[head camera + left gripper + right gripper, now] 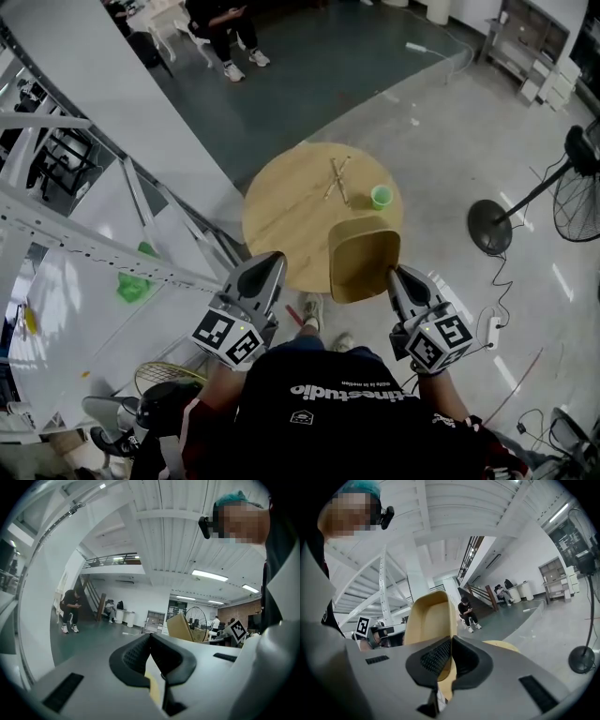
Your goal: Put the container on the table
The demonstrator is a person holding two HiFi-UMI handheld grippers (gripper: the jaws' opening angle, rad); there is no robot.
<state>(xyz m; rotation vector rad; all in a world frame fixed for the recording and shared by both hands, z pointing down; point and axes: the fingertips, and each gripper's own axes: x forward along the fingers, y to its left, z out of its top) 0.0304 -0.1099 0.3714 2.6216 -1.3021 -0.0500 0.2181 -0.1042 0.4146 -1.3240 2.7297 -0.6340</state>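
Note:
In the head view a tan wooden container hangs tilted over the near edge of a round wooden table. My right gripper is shut on its right rim. From the right gripper view the container stands up tall just past the closed jaws, with the table behind it. My left gripper is shut with nothing in it, at the table's near left edge, apart from the container. The left gripper view shows those jaws pressed together and the container off to the right.
A green cup and a pair of crossed sticks lie on the far side of the table. A white steel frame runs along the left. A floor fan with its round base stands to the right. A person sits far off.

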